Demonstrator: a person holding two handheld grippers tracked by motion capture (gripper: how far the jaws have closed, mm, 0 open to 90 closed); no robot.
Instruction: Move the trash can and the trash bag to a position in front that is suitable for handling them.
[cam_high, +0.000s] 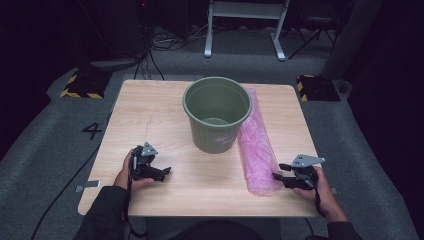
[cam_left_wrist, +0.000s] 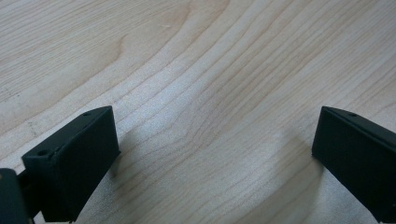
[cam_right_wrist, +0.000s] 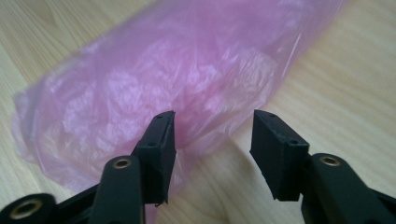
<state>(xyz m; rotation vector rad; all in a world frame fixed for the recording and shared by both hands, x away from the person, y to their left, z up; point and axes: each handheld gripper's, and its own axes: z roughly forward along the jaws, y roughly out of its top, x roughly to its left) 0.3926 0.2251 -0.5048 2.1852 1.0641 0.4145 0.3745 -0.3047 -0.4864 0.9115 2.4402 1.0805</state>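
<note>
right hand-held gripper (cam_right_wrist: 210, 154) parted at pink plastic bag (cam_right_wrist: 154, 93), ungrasped; left hand-held gripper (cam_left_wrist: 210, 158) released on table (cam_left_wrist: 187, 70); green bucket (cam_high: 216, 113) unlined.

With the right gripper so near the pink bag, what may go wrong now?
1. The thin pink plastic bag may slip or tear when the open right gripper pinches only a loose edge.
2. The bag lies against the green plastic bucket; pulling it might drag or tip the bucket.
3. The left gripper rests far away, so it likely cannot steady the bucket.
</note>
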